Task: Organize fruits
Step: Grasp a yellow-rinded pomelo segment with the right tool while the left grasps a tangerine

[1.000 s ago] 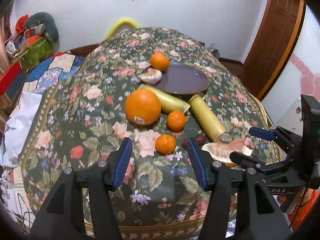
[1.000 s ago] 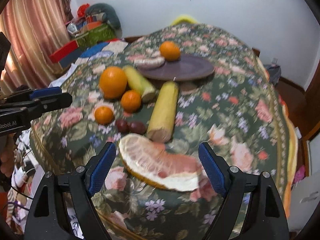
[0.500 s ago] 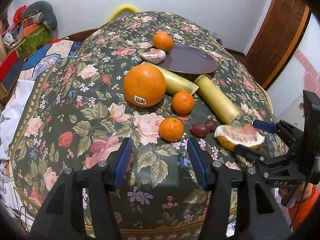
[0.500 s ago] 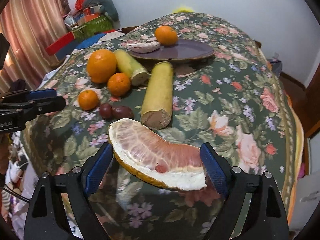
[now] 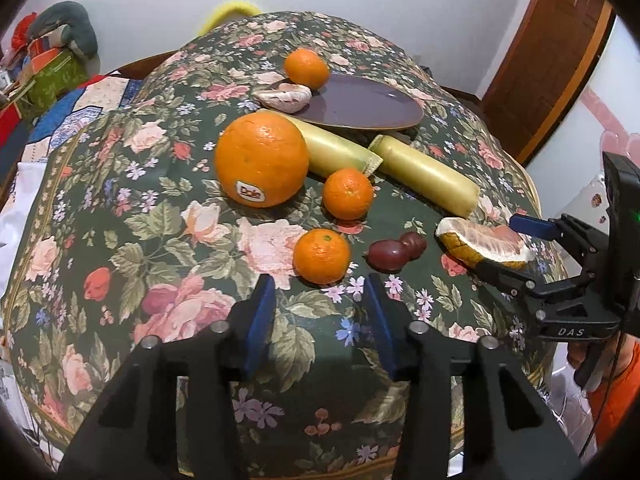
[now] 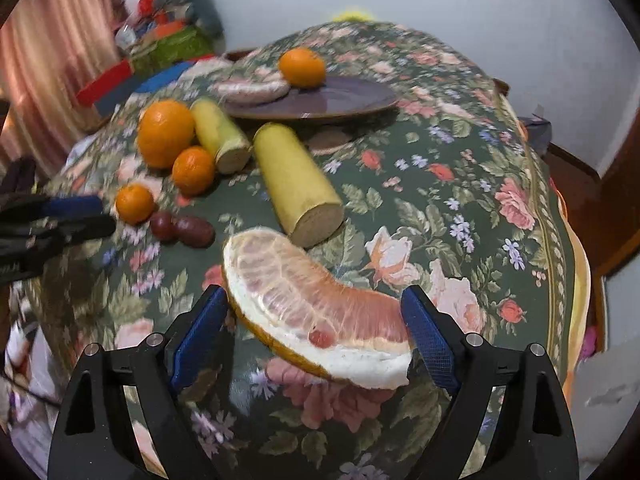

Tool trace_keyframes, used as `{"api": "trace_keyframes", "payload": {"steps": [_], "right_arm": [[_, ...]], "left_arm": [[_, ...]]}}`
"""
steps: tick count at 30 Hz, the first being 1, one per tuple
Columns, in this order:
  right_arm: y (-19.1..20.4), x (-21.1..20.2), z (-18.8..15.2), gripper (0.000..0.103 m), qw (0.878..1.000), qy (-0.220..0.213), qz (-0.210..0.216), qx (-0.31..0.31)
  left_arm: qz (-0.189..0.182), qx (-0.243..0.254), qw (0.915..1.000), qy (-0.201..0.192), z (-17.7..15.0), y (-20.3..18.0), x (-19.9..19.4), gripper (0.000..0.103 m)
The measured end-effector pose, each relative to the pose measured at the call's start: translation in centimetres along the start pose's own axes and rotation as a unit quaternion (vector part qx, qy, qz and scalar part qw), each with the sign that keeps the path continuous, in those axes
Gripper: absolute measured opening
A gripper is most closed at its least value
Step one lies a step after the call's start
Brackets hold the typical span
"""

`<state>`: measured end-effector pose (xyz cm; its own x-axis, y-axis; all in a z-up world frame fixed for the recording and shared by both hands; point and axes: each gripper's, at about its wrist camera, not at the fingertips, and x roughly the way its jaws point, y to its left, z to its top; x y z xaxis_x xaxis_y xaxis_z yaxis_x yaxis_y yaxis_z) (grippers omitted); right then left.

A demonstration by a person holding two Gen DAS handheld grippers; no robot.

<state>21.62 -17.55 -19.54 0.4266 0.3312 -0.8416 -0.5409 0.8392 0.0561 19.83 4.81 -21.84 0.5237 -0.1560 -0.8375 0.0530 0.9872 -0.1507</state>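
My right gripper (image 6: pixel 316 324) is open, its fingers on either side of a pomelo wedge (image 6: pixel 316 316) that lies on the floral tablecloth; I cannot tell if the pads touch it. The wedge also shows in the left wrist view (image 5: pixel 484 244). My left gripper (image 5: pixel 318 316) is open and empty, just short of a small tangerine (image 5: pixel 321 255). Beyond it lie two dark red dates (image 5: pixel 394 252), another tangerine (image 5: pixel 347 194), a big Dole orange (image 5: pixel 262 159) and two yellow-green sugarcane pieces (image 5: pixel 428 176). A dark plate (image 5: pixel 368 106) at the back holds a tangerine (image 5: pixel 306 68) and a peeled pomelo piece (image 5: pixel 285 98).
The table is round and its cloth (image 5: pixel 160 240) drops off at the near edge. A wooden door (image 5: pixel 548 64) stands at the back right. Boxes and bedding (image 5: pixel 52 76) are piled at the back left. The right gripper's body (image 5: pixel 580 280) shows at the right of the left wrist view.
Both grippers have moved forward and lower toward the table. The pomelo wedge now sits between the right fingers, and the near tangerine is closer to the left fingers.
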Motion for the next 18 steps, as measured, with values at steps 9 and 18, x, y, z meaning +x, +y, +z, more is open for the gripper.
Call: {"api": "trace_keyframes", "payload": {"steps": [9, 18], "right_arm": [[-0.2, 1.1, 0.1, 0.086, 1.0, 0.004, -0.002, -0.023], [1.0, 0.8, 0.9, 0.051, 0.999, -0.005, 0.005, -0.034]], "left_arm": [[0.013, 0.01, 0.9998, 0.011, 0.5, -0.5, 1.8, 0.035], [0.024, 0.017, 0.9995, 0.007, 1.1, -0.7, 2.6, 0.035]]}}
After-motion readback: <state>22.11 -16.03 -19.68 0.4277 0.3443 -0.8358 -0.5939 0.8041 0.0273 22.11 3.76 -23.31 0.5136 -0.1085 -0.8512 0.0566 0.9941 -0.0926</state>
